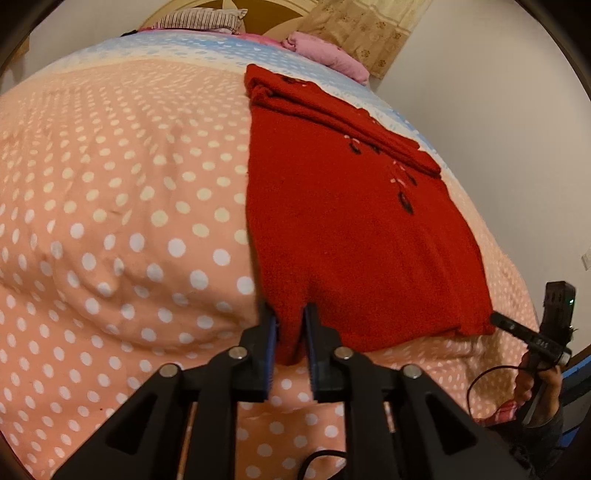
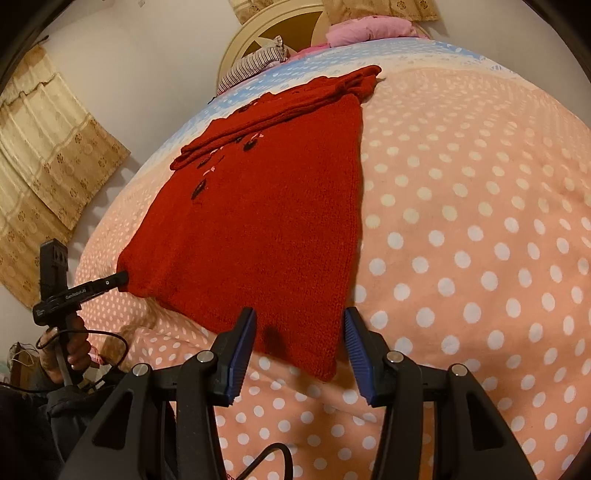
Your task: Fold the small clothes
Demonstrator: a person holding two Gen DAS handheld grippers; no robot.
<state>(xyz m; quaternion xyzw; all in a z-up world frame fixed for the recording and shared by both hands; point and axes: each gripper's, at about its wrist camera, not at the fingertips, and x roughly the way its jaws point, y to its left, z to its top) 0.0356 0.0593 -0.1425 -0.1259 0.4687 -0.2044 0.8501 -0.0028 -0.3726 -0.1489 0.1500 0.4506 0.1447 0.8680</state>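
A red knitted sweater (image 1: 351, 236) with small dark and pink embroidered motifs lies flat on the bed's peach duvet with white polka dots (image 1: 122, 221), occupying the centre and right of the left wrist frame and the centre-left of the right wrist frame, its sleeves folded across the far end of the body. In the left wrist view the left tongs (image 1: 290, 325) sit at the bottom centre of the frame, their blue-padded fingers (image 1: 272, 339) drawn narrowly together and pinching the near hem corner of the sweater, a strip of red knit bunched between them. The same tongs appear at the lower left of the right wrist frame (image 2: 123, 277), their tip touching the sweater's lower left corner. In the right wrist view the right tongs (image 2: 300, 328) stand at the bottom centre, spread wide, the other near corner of the hem lying between the two blue pads (image 2: 354, 339) without either pad touching it that I can make out. Those tongs also show at the lower right edge of the left wrist frame (image 1: 496, 318), tip just beside the sweater's right hem corner. At the top of the left wrist frame a striped pillow (image 1: 201, 18) and a pink bundled cloth (image 1: 325, 51) rest at the head of the bed, with a beige patterned curtain (image 1: 365, 29) behind.
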